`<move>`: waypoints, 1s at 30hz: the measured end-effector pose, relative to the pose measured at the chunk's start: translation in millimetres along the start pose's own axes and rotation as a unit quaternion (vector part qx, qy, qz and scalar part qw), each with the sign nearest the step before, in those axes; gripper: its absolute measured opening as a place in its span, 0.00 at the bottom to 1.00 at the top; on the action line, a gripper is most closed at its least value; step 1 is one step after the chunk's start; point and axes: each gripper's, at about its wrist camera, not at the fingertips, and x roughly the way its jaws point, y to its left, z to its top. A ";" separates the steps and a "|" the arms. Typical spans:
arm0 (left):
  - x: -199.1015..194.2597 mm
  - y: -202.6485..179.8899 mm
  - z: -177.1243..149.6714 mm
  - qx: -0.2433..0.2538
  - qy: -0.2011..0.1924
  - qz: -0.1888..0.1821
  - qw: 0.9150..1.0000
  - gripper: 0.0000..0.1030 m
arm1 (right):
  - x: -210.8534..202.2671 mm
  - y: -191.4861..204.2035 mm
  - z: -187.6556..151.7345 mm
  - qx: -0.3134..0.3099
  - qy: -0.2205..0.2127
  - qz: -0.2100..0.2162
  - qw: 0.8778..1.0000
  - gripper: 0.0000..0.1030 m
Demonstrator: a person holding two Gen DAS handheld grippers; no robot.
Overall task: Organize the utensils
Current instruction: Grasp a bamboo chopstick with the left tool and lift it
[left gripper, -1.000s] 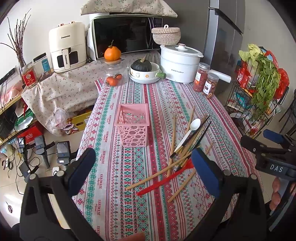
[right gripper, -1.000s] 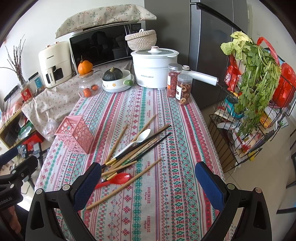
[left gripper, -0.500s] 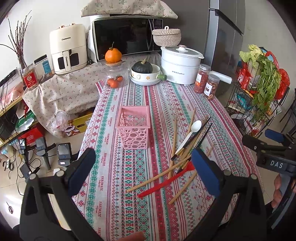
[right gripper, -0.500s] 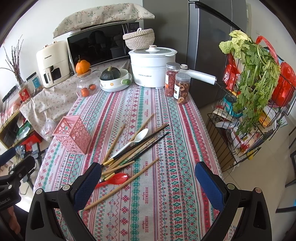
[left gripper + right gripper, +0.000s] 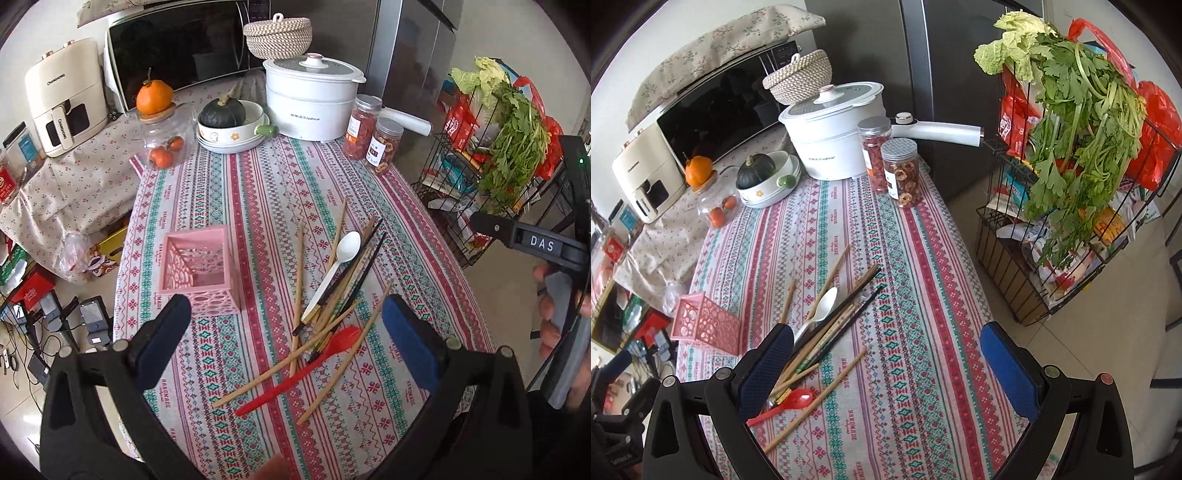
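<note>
A pink perforated basket [image 5: 199, 269] [image 5: 707, 325] stands empty on the patterned tablecloth. To its right lies a loose pile of several wooden and dark chopsticks [image 5: 334, 291] [image 5: 831, 325], a white spoon [image 5: 340, 258] [image 5: 822, 310] and a red spoon [image 5: 306, 365] [image 5: 792, 402]. My left gripper [image 5: 284, 343] hovers open above the near end of the pile, nothing between its fingers. My right gripper [image 5: 886, 365] is open over the cloth, its left pad above the pile's near end. The right gripper's body and a hand [image 5: 554, 295] show at the right edge of the left wrist view.
At the table's far end stand a white cooker [image 5: 312, 103], two jars of dried fruit [image 5: 371, 138], a bowl holding a dark squash [image 5: 231, 123] and a glass jar topped with an orange [image 5: 162, 129]. A wire rack with greens [image 5: 1071, 184] stands right of the table.
Both grippers have moved forward and lower over the table, so the pile and the basket look larger and nearer. Both stay open and nothing on the table has shifted.
</note>
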 end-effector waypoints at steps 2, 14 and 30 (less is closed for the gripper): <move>19.4 -10.6 10.8 0.007 0.024 -0.020 0.999 0.95 | 18.3 -10.6 3.6 0.013 0.014 0.004 1.000 0.99; 174.9 -32.4 44.5 0.012 0.155 0.009 0.988 0.38 | 79.5 -18.9 17.5 0.031 0.091 0.091 0.991 0.81; 156.1 -9.6 40.4 0.008 0.126 0.020 0.992 0.06 | 108.0 -16.0 7.4 0.019 0.130 0.073 0.989 0.81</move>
